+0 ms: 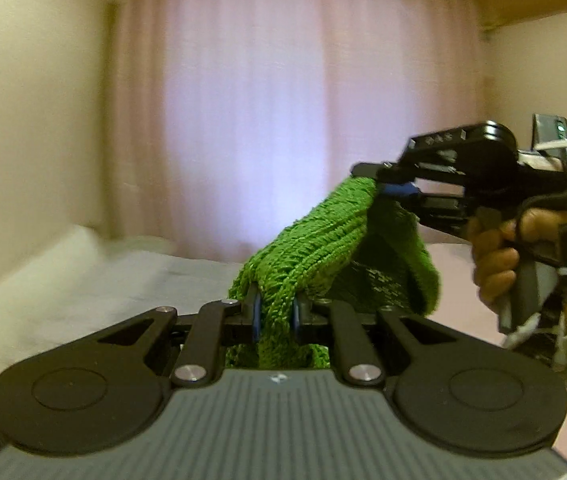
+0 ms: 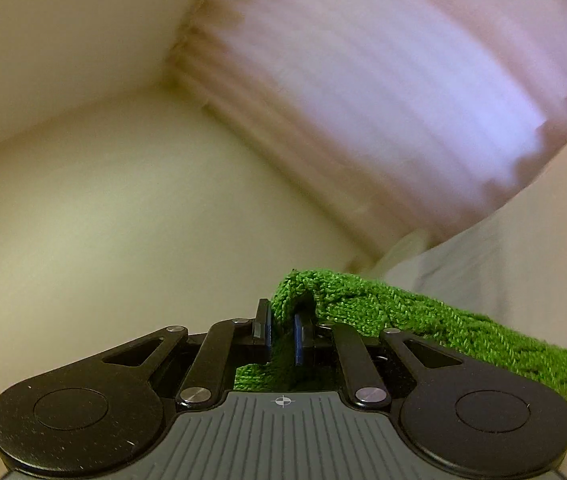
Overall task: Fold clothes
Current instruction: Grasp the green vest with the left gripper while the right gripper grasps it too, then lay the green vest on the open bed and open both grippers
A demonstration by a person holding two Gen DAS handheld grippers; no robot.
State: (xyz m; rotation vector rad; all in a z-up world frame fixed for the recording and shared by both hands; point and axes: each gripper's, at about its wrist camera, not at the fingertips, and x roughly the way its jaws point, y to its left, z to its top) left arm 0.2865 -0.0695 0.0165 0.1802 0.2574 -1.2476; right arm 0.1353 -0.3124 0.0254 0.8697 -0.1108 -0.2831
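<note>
Left wrist view: two tongs, left tongs (image 1: 276, 314) and right tongs (image 1: 383, 188), each clamped on one green knit garment (image 1: 315, 248).

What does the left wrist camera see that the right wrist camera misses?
Only the left view shows the right gripper from outside, its jaws shut on the green knit, and the hand holding it. Only the right view shows that gripper's jaws close up, and the ceiling corner. Both share the knit, the pink curtain and the white bed.
</note>
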